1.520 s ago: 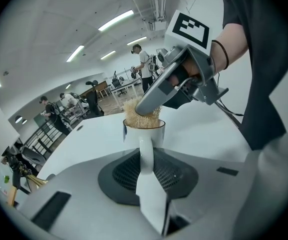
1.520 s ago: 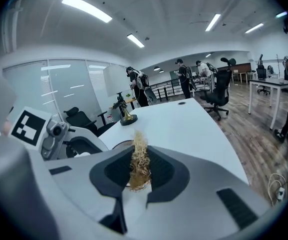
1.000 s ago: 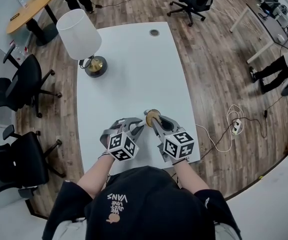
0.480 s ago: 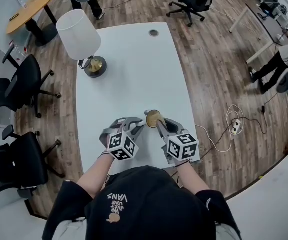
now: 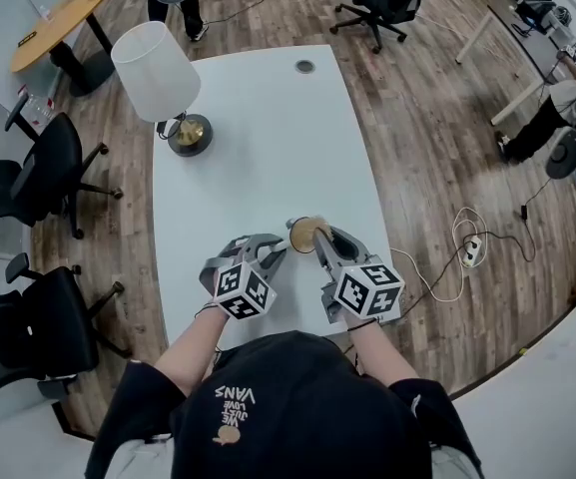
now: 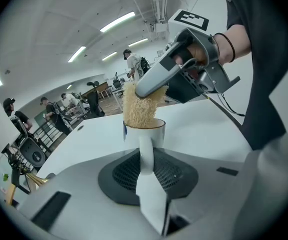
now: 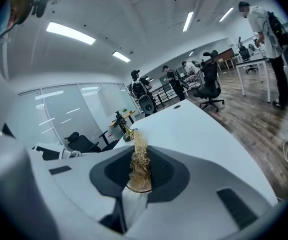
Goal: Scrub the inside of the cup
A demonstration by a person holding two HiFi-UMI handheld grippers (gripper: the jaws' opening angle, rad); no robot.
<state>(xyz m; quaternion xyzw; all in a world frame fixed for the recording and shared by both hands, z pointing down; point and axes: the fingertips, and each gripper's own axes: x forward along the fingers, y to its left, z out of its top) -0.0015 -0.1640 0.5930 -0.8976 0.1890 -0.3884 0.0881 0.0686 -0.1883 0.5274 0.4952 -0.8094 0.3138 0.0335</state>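
Observation:
A small white cup (image 6: 144, 132) stands on the white table (image 5: 268, 138) near its front edge. My left gripper (image 6: 146, 156) is shut on the cup's handle; in the head view it (image 5: 274, 251) sits just left of the cup. A tan fibrous scrubber (image 6: 137, 110) pokes down into the cup's mouth. My right gripper (image 5: 317, 243) is shut on the scrubber (image 5: 305, 233) and reaches in from the right. In the right gripper view the scrubber (image 7: 140, 164) is pinched between the jaws of the right gripper (image 7: 138, 180). The cup's inside is hidden.
A lamp with a white shade (image 5: 156, 71) and brass base (image 5: 191, 131) stands at the table's far left. A grommet (image 5: 304, 66) sits near the far edge. Black office chairs (image 5: 48, 168) stand on the left. A cable and power strip (image 5: 472, 250) lie on the floor at right.
My right gripper has rolled and shifted a little, its marker cube swinging to the right while the scrubber stays at the cup. The left gripper and cup have kept still.

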